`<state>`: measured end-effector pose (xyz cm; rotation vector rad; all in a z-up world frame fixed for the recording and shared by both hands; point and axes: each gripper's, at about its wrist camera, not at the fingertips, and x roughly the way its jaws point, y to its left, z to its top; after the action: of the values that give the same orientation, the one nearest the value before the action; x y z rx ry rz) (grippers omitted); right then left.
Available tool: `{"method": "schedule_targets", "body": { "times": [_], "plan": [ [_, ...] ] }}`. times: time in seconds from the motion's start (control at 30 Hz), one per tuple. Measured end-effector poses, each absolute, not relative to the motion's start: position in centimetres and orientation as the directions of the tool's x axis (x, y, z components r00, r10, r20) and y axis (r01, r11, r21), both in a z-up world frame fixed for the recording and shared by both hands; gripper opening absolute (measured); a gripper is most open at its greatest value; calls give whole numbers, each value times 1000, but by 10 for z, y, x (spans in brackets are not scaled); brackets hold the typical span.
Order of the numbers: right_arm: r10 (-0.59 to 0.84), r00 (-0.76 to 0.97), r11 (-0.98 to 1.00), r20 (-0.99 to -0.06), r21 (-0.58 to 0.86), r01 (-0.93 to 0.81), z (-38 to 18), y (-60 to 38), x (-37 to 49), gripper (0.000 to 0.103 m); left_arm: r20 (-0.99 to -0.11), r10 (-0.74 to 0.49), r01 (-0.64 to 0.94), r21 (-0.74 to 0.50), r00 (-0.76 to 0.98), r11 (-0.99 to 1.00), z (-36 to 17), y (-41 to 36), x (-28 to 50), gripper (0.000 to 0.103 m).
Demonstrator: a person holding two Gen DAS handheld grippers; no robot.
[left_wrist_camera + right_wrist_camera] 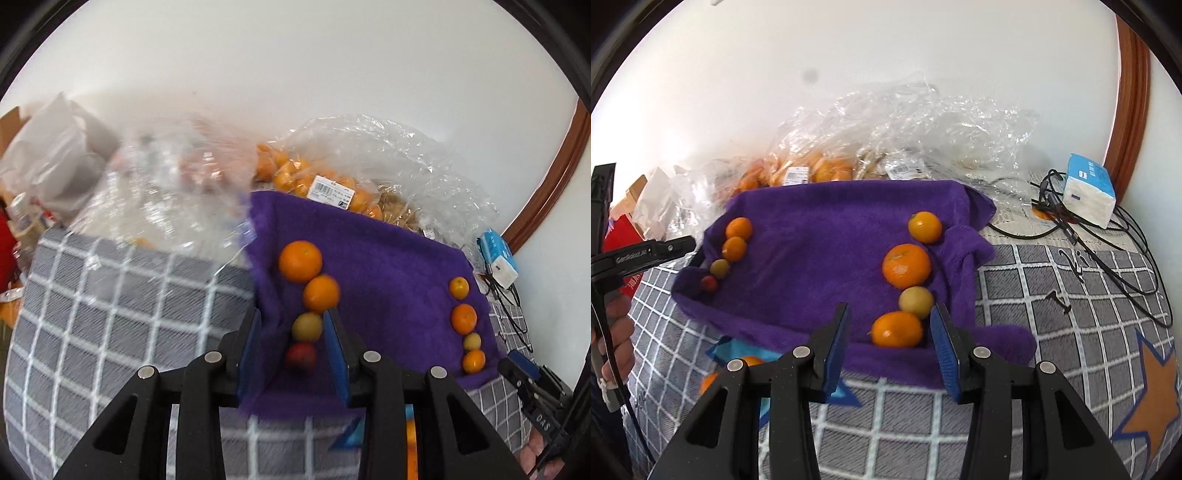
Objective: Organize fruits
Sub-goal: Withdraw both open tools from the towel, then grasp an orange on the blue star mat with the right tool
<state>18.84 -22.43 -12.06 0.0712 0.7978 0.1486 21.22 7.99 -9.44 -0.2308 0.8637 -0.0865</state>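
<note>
A: How many loose fruits lie on the purple towel?
B: Eight: five oranges, two yellow-green fruits, one red fruit.
A: Rows?
B: Two, left and right, four fruits each.

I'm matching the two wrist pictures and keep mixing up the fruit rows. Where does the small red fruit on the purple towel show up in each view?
Left wrist view: the small red fruit lies low at centre, nearest in its row, seen between the left gripper's blue pads.
Right wrist view: the same fruit lies at far left, ending the left row.
Shared landmark: the purple towel.
</note>
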Motion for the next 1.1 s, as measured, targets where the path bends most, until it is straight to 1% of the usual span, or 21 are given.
{"method": "schedule_targets", "body": {
  "times": [0.1, 0.2, 0.33, 0.5, 0.67, 0.87, 0.93, 0.97, 1.1],
  "plan": [
    [168, 680, 986, -714, 115, -123, -121, -213, 177, 40, -735, -164, -27, -240, 658, 970, -97, 91, 187, 35],
    [196, 665, 980, -721, 125, -155, -125, -200, 166, 40, -743, -161, -28, -235, 650, 971, -108, 100, 164, 36],
    [269, 647, 962, -713, 164, -218, -132, -180, 155, 40, -757, -119, -58, -203, 642, 977, -129, 113, 138, 36],
    [322, 606, 943, -727, 193, -270, -145, -155, 158, 40, -763, -124, -86, -229, 634, 970, -150, 127, 119, 36],
    [328, 563, 943, -759, 221, -251, -155, -142, 173, 40, -730, -144, -52, -238, 668, 970, -154, 127, 110, 36],
    [392, 507, 919, -767, 301, -255, -165, -135, 188, 40, -722, -145, -38, -231, 676, 972, -153, 123, 108, 36],
    [425, 497, 905, -757, 342, -254, -167, -137, 189, 35, -718, -129, -54, -226, 684, 973, -152, 125, 106, 36],
    [432, 496, 902, -753, 350, -255, -166, -137, 188, 34, -714, -127, -61, -231, 689, 971, -152, 127, 105, 36],
    [403, 538, 915, -741, 327, -235, -157, -149, 180, 34, -719, -132, -71, -245, 682, 967, -154, 130, 106, 36]
  ]
}}
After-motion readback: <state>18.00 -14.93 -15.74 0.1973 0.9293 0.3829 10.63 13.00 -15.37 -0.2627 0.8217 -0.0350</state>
